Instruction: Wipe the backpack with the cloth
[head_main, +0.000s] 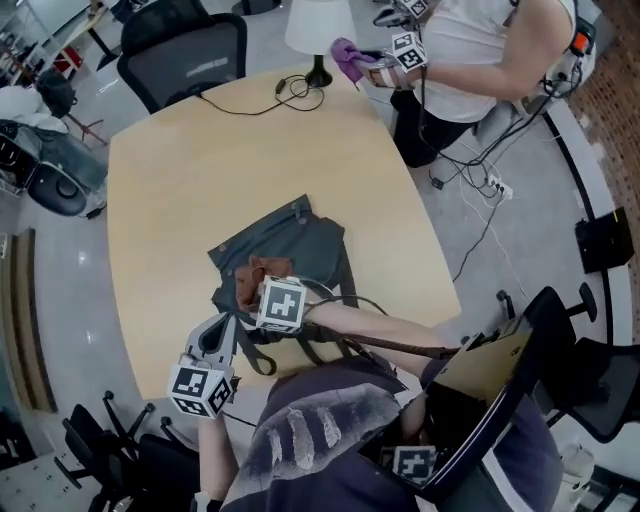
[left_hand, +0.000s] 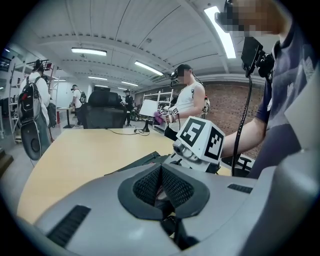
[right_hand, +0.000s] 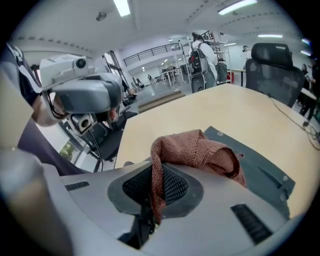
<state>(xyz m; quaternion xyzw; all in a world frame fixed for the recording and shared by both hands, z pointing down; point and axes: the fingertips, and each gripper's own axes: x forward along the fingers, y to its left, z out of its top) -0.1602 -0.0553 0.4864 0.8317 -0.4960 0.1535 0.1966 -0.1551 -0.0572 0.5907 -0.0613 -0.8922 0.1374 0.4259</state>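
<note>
Pinching cloth (right_hand: 200, 150) over backpack (head_main: 312, 245), right claw (right_hand: 156, 184); left claw (left_hand: 161, 186) closed alongside; lamp (head_main: 318, 30) beyond.

Light wooden tabletop (head_main: 220, 180), rounded corners, mostly bare. A dark grey backpack (head_main: 318, 245) is lying flat on it, down at the near side, with its straps trailing toward the near edge. Way over at the far edge there's a lamp (head_main: 318, 30) with a white shade, and a thin black cable (head_main: 250, 105) snaking across the wood just beside its base.
</note>
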